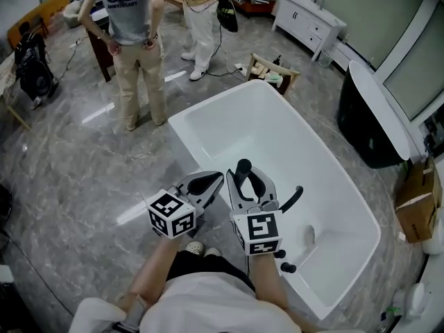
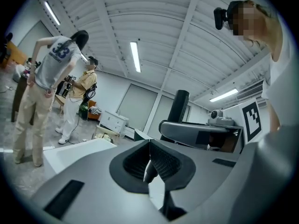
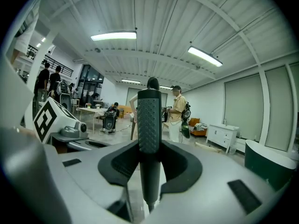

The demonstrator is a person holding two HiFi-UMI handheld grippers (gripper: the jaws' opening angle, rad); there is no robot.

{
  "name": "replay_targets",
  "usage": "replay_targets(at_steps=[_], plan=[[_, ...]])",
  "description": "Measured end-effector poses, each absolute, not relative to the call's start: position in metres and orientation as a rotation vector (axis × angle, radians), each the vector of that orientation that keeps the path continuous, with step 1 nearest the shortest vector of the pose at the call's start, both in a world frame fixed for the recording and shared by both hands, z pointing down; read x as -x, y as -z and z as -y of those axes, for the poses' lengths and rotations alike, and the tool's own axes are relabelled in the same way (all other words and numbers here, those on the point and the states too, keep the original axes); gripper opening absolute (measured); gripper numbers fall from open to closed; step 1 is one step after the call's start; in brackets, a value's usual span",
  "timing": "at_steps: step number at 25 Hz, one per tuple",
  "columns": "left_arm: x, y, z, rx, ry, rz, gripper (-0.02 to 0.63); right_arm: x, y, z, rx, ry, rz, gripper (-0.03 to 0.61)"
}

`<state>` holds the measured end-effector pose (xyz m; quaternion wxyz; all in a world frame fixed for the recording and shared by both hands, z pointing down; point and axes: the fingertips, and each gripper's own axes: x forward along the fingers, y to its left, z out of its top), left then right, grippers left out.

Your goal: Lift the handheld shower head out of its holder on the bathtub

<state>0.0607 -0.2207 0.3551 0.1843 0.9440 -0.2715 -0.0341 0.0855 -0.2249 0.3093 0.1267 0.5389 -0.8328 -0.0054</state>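
Above grey marble floor (image 1: pixel 69 165) and white bathtub (image 1: pixel 291 144), at lower centre of head view: right gripper (image 1: pixel 251 186) clamped on upright dark shower head (image 1: pixel 243 166), seemingly already out of its holder, left gripper (image 1: pixel 214 179) pinched closed and empty alongside; next, likely carrying clear, minding trailing hose (image 1: pixel 293 198).

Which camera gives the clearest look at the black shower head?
The right gripper view: the shower head stands upright, large and centred, clamped in the right hand-held gripper. The head view shows only its top from above; the left gripper view shows a dark stub sideways.
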Motion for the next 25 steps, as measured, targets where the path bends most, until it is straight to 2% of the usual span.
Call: replay_targets(at_steps=[25], plan=[[0.107,-0.359,0.207,-2.465,0.132,1.271,0.012,0.07,-0.315,0.218,-1.168,0.027,2.663,0.143]])
